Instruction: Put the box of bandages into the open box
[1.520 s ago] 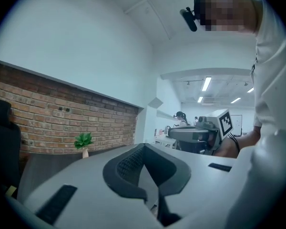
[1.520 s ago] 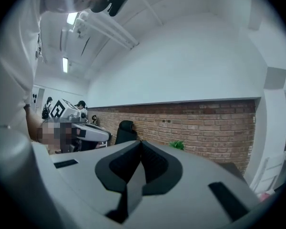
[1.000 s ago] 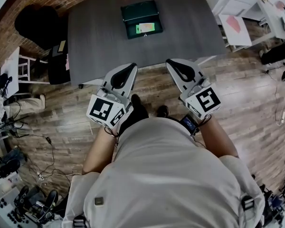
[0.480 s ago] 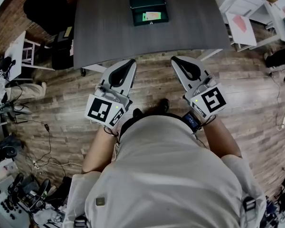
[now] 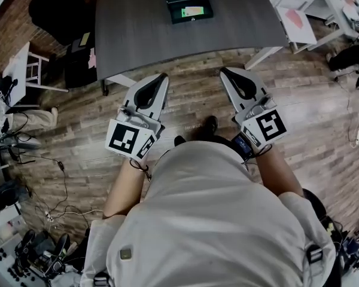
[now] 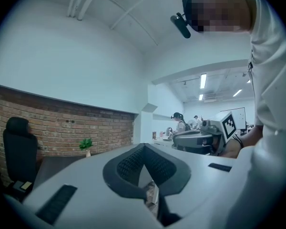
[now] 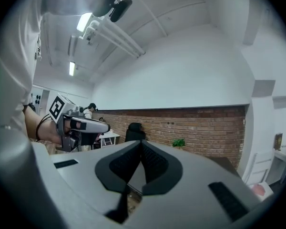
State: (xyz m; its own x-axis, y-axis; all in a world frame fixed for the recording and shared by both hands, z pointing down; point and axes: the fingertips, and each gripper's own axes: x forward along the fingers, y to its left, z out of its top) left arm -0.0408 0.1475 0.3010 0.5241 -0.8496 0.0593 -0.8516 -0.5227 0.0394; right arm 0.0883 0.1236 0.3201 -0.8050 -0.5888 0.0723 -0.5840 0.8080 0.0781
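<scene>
A dark green open box (image 5: pixel 188 2) stands on the far side of the dark grey table (image 5: pixel 137 34) in the head view. A pale green box of bandages (image 5: pixel 192 11) lies inside it. Both grippers hang over the wooden floor, well short of the table's near edge. My left gripper (image 5: pixel 163 76) is shut with nothing between its fingers. My right gripper (image 5: pixel 224 71) is shut and empty too. In each gripper view the dark pads (image 6: pixel 133 163) (image 7: pixel 152 163) meet at the tip, and the other gripper shows off to the side.
A black office chair (image 5: pixel 51 11) and a small stand (image 5: pixel 78 64) sit left of the table. White desks (image 5: pixel 299 11) stand at the right. Cables and gear (image 5: pixel 24 160) lie on the floor at the left. A potted plant (image 6: pixel 86 145) stands before the brick wall.
The table and green box have slid toward the top of the head view, so I stand farther from them. Both grippers stay shut, side by side in front of the body.
</scene>
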